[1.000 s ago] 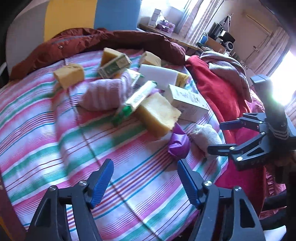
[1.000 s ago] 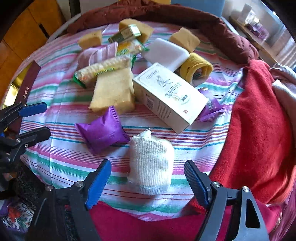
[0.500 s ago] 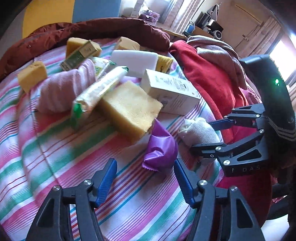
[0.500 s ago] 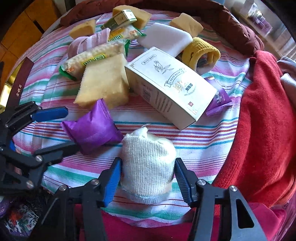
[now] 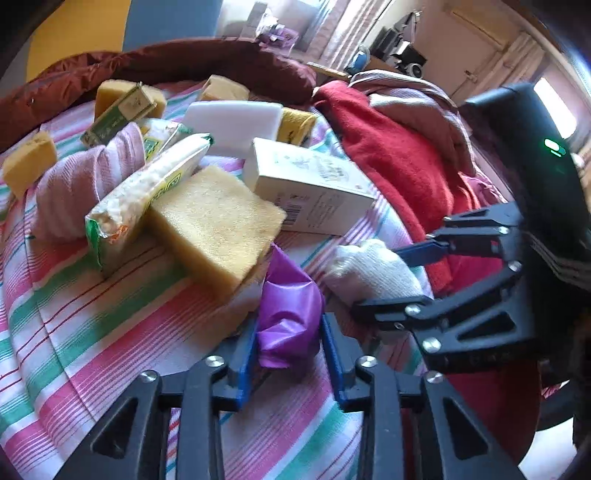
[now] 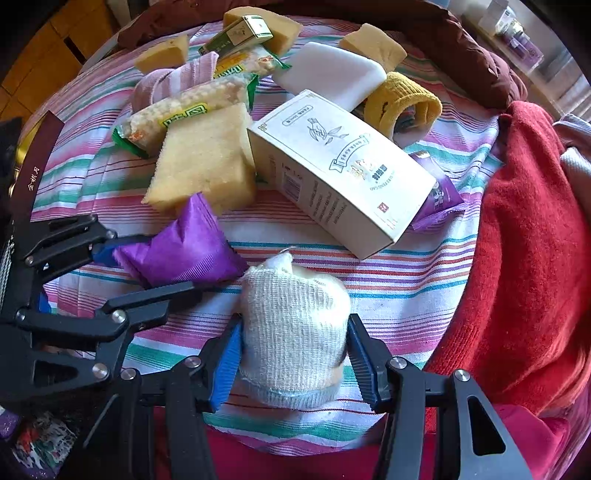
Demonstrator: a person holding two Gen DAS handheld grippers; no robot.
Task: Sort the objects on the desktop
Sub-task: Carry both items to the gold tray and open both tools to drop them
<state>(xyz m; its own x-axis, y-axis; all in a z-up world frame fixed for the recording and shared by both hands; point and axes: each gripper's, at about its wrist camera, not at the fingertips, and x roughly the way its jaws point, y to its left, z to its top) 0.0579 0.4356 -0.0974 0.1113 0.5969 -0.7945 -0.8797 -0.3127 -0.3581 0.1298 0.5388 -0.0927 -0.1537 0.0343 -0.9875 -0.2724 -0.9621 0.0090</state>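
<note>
A purple packet (image 5: 288, 314) lies on the striped cloth (image 5: 92, 332), and my left gripper (image 5: 286, 332) is shut on it, blue pads pressing both sides. From the right wrist view the same packet (image 6: 181, 247) sits in my left gripper (image 6: 147, 269) at the left. A white rolled sock (image 6: 295, 325) stands near the table's front edge with my right gripper (image 6: 295, 332) shut on it, its pads denting the knit. In the left wrist view that sock (image 5: 369, 266) is between the fingers of my right gripper (image 5: 380, 280).
Behind lie a big yellow sponge (image 6: 207, 166), a white carton (image 6: 340, 170), a snack bar (image 6: 192, 107), a pink striped sock roll (image 5: 81, 188), a white foam block (image 6: 328, 74), a yellow sock (image 6: 402, 103) and a green box (image 6: 236, 35). Red cloth (image 6: 528, 240) is heaped at the right.
My left gripper came forward and down to the purple packet and closed on it. My right gripper closed on the white rolled sock and has stayed in place.
</note>
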